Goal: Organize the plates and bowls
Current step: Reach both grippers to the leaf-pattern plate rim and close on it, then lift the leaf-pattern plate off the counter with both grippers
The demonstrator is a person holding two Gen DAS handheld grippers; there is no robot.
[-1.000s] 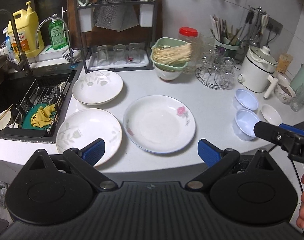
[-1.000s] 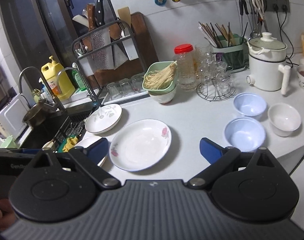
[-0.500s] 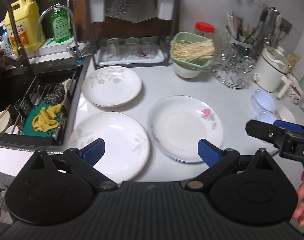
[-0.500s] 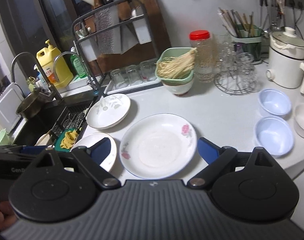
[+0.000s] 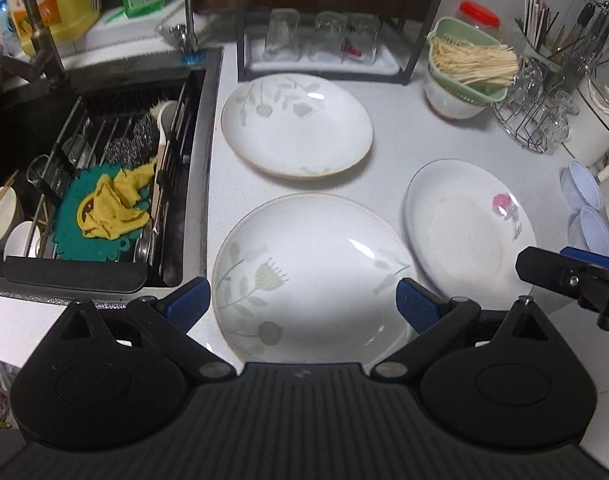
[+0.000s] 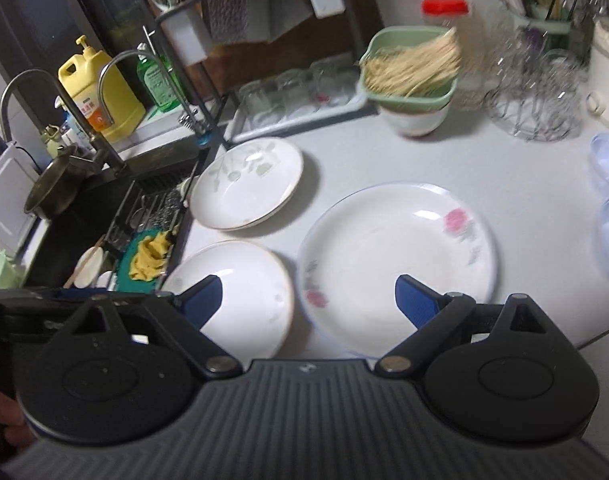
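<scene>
Leaf-print plate (image 5: 312,276) at 6 o'clock on countertop (image 5: 396,152) | left gripper (image 5: 302,304) spread wide around its near rim, empty | rose plate (image 6: 396,256) at 3 o'clock | right gripper (image 6: 308,300) wide, empty

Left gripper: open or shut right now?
Open. The left gripper has its blue fingertips spread wide, the near leaf-pattern plate showing between them, nothing clamped.

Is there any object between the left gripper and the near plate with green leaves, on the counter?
Nothing visible. The open left gripper hangs directly over the near leaf-pattern plate, its fingers straddling the plate. The rose plate lies to the right, apart from it.
</scene>
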